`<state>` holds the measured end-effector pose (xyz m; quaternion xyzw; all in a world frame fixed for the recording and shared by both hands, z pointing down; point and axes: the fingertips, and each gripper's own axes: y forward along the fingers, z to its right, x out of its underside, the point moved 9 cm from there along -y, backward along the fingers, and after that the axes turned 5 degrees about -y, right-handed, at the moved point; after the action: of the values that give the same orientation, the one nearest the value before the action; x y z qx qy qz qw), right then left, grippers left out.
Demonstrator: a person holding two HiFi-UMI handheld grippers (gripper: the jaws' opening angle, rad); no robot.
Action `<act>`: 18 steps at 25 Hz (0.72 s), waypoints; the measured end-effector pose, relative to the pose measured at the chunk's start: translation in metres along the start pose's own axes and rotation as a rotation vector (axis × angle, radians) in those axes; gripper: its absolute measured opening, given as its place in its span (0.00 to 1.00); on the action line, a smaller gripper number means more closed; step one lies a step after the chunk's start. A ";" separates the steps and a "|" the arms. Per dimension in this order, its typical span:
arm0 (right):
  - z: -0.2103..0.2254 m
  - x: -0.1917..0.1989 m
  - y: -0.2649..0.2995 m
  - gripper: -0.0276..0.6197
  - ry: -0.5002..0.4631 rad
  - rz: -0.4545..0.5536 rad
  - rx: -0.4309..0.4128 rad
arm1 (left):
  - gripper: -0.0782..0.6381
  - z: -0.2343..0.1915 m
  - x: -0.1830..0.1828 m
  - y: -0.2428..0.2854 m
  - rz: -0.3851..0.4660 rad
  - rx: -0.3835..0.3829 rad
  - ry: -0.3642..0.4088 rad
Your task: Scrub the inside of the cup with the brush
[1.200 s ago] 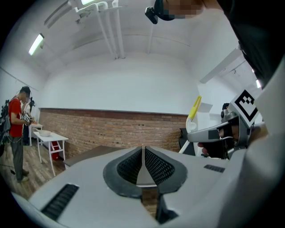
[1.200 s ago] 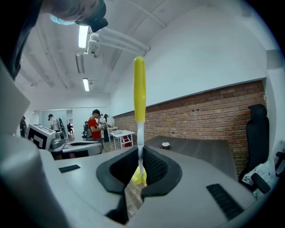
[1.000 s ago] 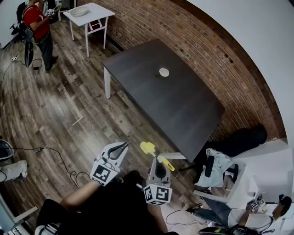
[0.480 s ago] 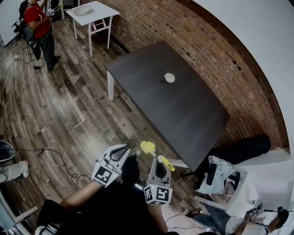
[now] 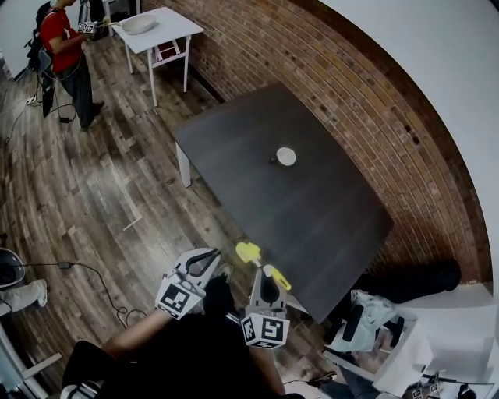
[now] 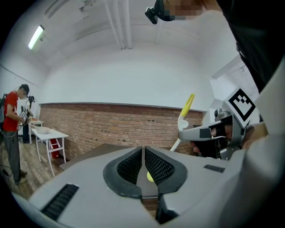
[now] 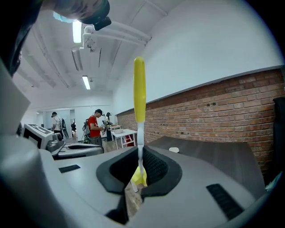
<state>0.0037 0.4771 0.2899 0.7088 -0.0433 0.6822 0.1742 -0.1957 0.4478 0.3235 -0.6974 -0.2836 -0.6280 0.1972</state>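
Far left on my head view, a person in a red shirt (image 5: 61, 39) stands beside a small white table (image 5: 168, 19) with a bowl (image 5: 139, 23) on it. Closer in, my left gripper (image 5: 209, 257) hangs over the wooden floor (image 5: 101, 179). Its own view shows the two ribbed pads (image 6: 133, 164) pressed together with nothing between them. Just right of it is the brush (image 5: 265, 266), whose yellow bristle head juts out toward the left gripper and stays clear of it. My right gripper (image 5: 265, 282) has its jaws clamped on the brush's thin white neck. In the right gripper view the brush stands upright through the jaws, with the yellow handle above them and the yellow head below. Both grippers sit short of the near corner of the dark table (image 5: 327, 210). The white cup (image 5: 285, 157) stands upright on that table, well apart from both grippers, toward the side that runs along the brick wall (image 5: 366, 101).
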 end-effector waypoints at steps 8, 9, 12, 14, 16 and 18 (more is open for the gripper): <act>0.071 -0.018 0.087 0.12 -0.010 -0.018 -0.048 | 0.18 -0.030 -0.012 0.098 -0.022 -0.035 0.000; 0.080 -0.019 0.095 0.12 -0.010 -0.014 -0.050 | 0.18 -0.031 -0.012 0.110 -0.025 -0.037 -0.002; 0.108 -0.022 0.114 0.12 -0.002 -0.012 -0.045 | 0.18 -0.036 -0.013 0.146 -0.031 -0.035 0.008; 0.127 -0.024 0.125 0.12 0.005 -0.019 -0.040 | 0.18 -0.038 -0.014 0.169 -0.043 -0.024 0.018; 0.145 -0.024 0.134 0.12 0.005 -0.020 -0.037 | 0.18 -0.037 -0.015 0.189 -0.051 -0.009 0.025; 0.162 -0.022 0.143 0.12 -0.002 -0.018 -0.032 | 0.18 -0.037 -0.014 0.206 -0.051 -0.007 0.030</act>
<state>0.1134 0.2898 0.2942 0.7069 -0.0481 0.6791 0.1916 -0.0922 0.2658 0.3314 -0.6812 -0.2961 -0.6442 0.1827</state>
